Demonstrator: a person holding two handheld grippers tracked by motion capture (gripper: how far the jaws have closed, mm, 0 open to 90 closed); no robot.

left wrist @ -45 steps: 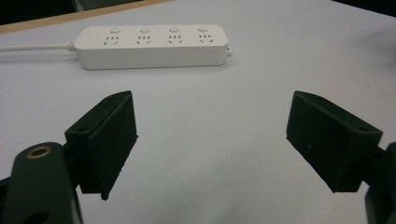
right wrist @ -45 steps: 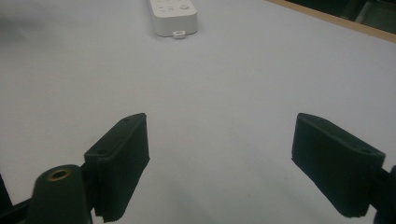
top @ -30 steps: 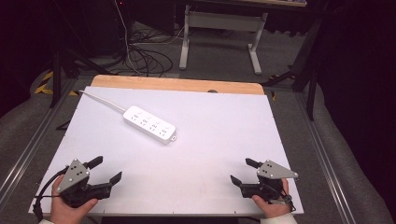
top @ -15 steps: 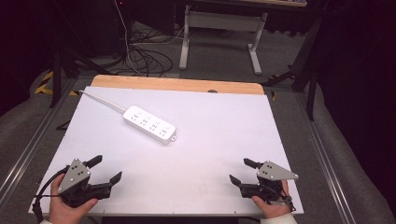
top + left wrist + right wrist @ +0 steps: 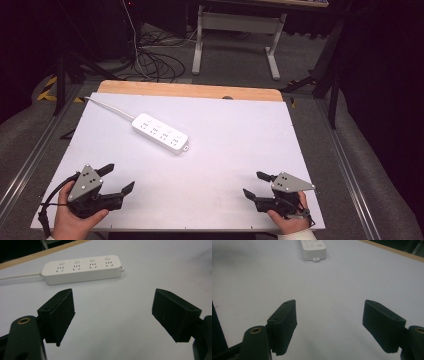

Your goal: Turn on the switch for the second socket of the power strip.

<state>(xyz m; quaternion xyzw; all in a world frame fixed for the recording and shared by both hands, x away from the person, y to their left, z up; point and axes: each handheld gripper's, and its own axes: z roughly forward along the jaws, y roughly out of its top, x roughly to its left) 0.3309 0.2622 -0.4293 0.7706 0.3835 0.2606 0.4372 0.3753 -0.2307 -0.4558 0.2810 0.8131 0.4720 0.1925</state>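
Left claw [image 5: 116, 178] sat at the near left corner of the table [image 5: 240, 145], jaws spread wide, nothing between them. The person's left hand [image 5: 75, 217] gripped its body from below; the grey three-cornered plate lay on top and a black cable looped off at the near edge. In the left gripper view the left claw [image 5: 113, 315] pointed toward the power strip [image 5: 81, 269], both black jaws apart over bare white surface.

Right claw [image 5: 254, 184] sat at the near right corner, jaws also wide and empty, held by the right hand [image 5: 289, 220]. In the right gripper view the right claw [image 5: 329, 325] faced the strip's short end [image 5: 313, 247] well ahead.

Power strip [image 5: 160, 133]: white, four sockets each with a button, lying flat and diagonal on the far left-centre part of the table, well apart from both claws. Its white cord [image 5: 110, 107] ran to the far left corner. Beyond the white sheet a wooden edge [image 5: 190, 91] showed, then dark floor with tangled cables [image 5: 150, 60] and a desk frame [image 5: 235, 35].
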